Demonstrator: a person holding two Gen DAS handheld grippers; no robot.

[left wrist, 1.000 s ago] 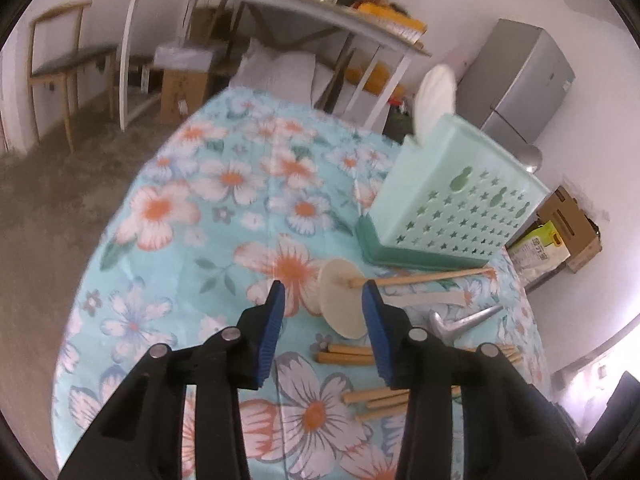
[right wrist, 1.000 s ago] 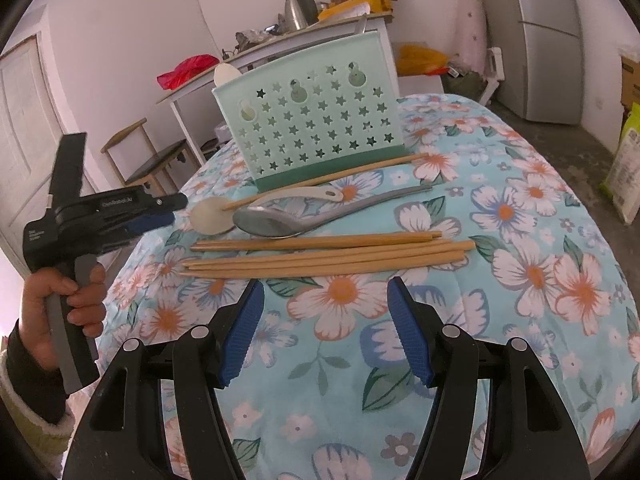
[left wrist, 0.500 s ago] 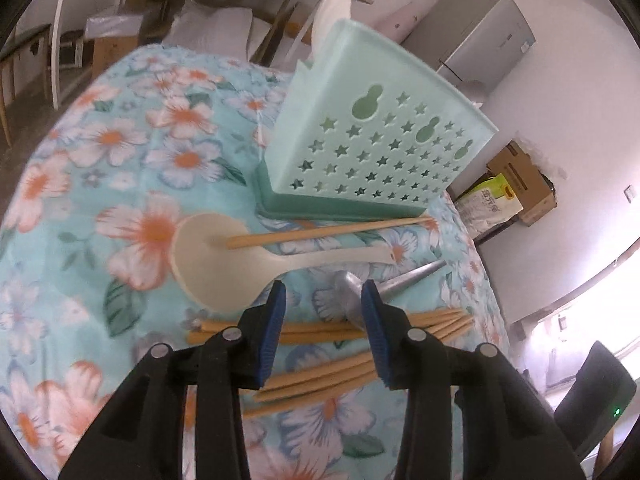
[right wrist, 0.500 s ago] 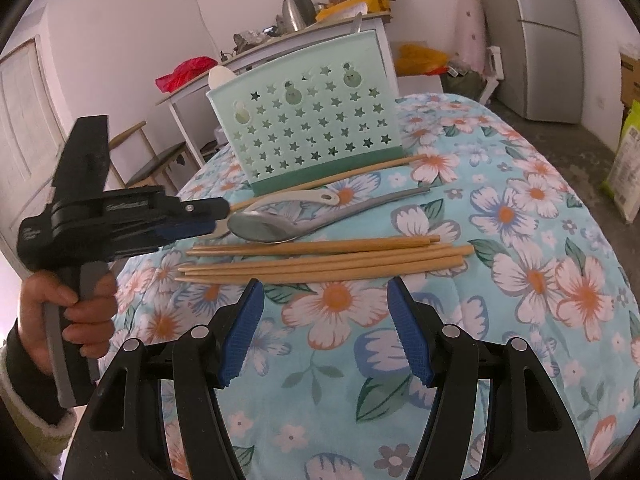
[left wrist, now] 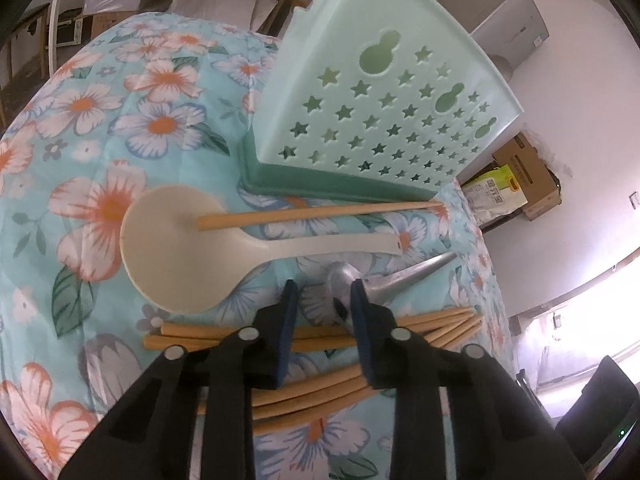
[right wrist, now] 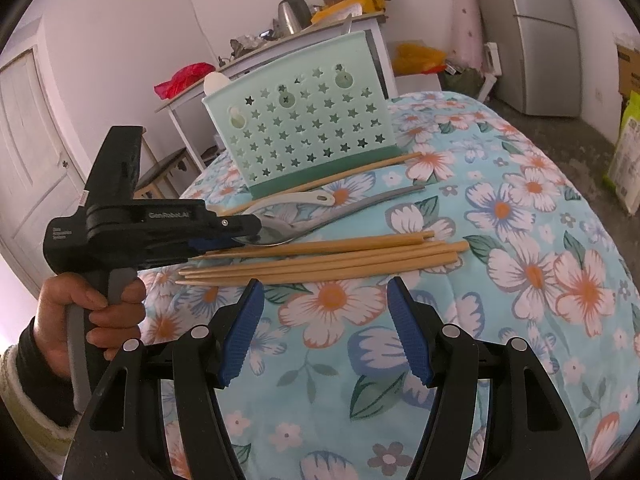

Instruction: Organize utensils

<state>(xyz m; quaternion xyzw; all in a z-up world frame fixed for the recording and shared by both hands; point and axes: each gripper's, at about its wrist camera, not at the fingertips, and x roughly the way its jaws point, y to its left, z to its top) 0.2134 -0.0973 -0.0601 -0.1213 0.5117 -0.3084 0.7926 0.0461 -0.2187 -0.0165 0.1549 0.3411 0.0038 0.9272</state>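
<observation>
While L gripper point(left wrist: 323, 296) closes, metal spoon point(left wrist: 384, 278) betw fingers

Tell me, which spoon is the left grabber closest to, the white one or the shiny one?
The shiny metal spoon. Its bowl sits between the closing jaws of the left gripper, while the white plastic spoon lies off to the side, a chopstick across it.

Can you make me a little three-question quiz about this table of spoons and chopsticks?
1. True or false: the lone chopstick rests one end on the white spoon.
2. What is between the jaws of the left hand-held gripper as they close? A) metal spoon B) holder C) chopstick bundle
3. Is the right hand-held gripper holding anything?

Key: 1 true; 2 A; 3 no, it is open.
</observation>
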